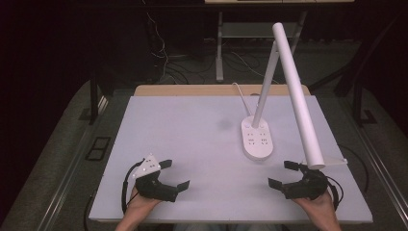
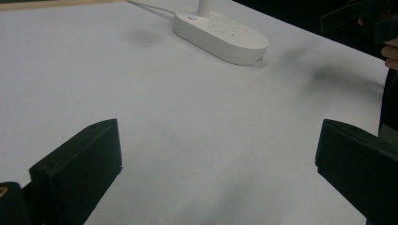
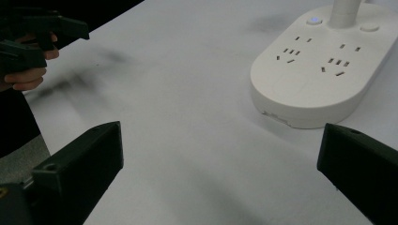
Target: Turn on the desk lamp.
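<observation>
Looking down from the high view, I have the left hand-held gripper [image 1: 174, 174] and the right hand-held gripper [image 1: 284, 173] both low over the near edge of the desk [image 1: 192, 144], each with its jaws spread wide and nothing between them. The desk lamp [image 1: 293, 86] is the thing nearest my reach: its oval white base [image 1: 258, 139], with sockets on top, sits ahead of the right hand-held gripper and a little toward the left one, apart from both. In the right gripper view that base [image 3: 319, 70] lies just beyond the right-side jaw, untouched, a small button [image 3: 314, 20] glowing faintly beside the stem. The long white lamp head [image 1: 300, 103] slants down to end just above the right hand-held gripper. By my judgement nothing has been started yet: no contact, no grip, and the whole approach to the lamp remains ahead.
</observation>
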A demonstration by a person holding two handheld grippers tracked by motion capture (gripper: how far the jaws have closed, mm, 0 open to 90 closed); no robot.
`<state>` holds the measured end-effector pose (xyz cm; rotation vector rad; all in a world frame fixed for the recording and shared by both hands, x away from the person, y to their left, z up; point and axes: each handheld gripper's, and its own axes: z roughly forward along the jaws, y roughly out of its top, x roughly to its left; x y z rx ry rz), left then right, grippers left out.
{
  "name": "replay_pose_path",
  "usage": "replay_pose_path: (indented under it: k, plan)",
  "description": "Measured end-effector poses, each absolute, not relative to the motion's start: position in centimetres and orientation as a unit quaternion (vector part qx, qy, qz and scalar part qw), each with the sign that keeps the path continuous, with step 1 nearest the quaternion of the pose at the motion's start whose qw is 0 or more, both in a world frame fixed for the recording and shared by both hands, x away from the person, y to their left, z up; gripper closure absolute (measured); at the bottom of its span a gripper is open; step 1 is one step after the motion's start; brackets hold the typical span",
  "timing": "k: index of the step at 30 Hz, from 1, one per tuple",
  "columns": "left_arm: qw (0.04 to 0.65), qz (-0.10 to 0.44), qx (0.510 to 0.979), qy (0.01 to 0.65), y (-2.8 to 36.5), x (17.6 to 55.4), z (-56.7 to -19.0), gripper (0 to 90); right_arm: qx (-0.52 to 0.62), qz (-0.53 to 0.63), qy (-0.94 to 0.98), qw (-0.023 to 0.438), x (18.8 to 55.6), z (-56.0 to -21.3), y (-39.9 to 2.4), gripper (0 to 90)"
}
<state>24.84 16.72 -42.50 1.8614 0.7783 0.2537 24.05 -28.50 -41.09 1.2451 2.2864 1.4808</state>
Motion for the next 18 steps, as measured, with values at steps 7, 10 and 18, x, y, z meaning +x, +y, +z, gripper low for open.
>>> replay_pose_path:
  k: [7,10,18]
  plan:
    - [0.527,0.105,0.778,0.325,16.65,24.83,-42.55,0.3,0.412,0.49,0.765,0.071,23.94,-41.11,-28.49,0.3]
    - [0.526,0.105,0.779,0.325,16.63,24.84,-42.57,0.6,0.412,0.489,0.766,0.072,23.91,-41.07,-28.49,0.3]
    - [0.524,0.106,0.781,0.323,16.51,24.8,-42.6,1.1,0.416,0.489,0.763,0.072,24.0,-41.12,-28.62,0.3]
